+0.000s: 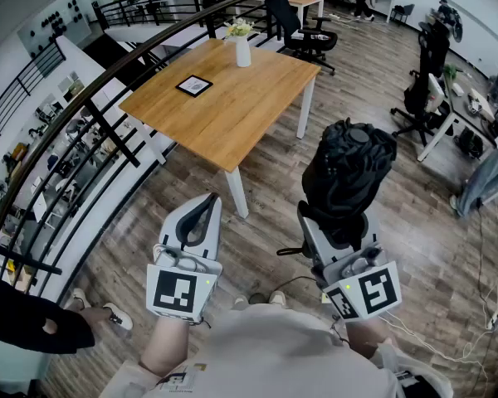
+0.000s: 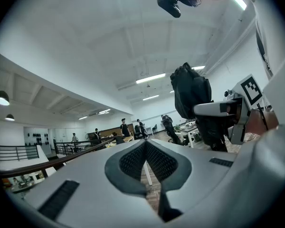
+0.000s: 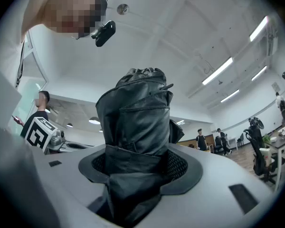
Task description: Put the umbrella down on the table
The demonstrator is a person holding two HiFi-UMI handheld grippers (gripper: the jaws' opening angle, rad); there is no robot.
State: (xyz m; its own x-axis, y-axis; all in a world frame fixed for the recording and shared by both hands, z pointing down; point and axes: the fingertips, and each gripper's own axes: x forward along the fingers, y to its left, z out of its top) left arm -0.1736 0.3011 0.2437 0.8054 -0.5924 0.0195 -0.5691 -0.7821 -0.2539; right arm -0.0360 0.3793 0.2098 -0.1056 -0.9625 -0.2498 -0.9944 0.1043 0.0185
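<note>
Black fabric noted, says inspector 1. Where does the umbrella [image 1: 349, 168] stand?

Inspector 2: Folded, in its sleeve, upright in the right claw [image 1: 336, 222], over the wood floor and well apart from the tabletop [image 1: 232, 114]. The right gripper view shows both pads pressed into the lower part of the bundle. The jaws stand wide because the bundle is thick. With the grip low and the bulk above, I judge the load is kept in sight for the carry.

Inspector 1: And the left claw [image 1: 197, 218]?

Inspector 2: Its jaws meet at the tips with nothing between them. It hangs level beside the right one, apart from the umbrella. I judge it idle, a spare for steadying if needed.

Inspector 1: State of the task?

Inspector 2: Not yet done; the approach is left to make. The tabletop carries 2 items: a white vase [image 1: 243, 48] at the far end and a flat black-edged square [image 1: 193, 85] near the middle. The near corner is bare, so I judge that the fitting spot. The next move calls for a walk forward, then tipping the bundle flat before the jaws part.

Inspector 1: Risk?

Inspector 2: Soft fabric may slip in the pads. A release on end would let it topple or roll off the edge.
</note>
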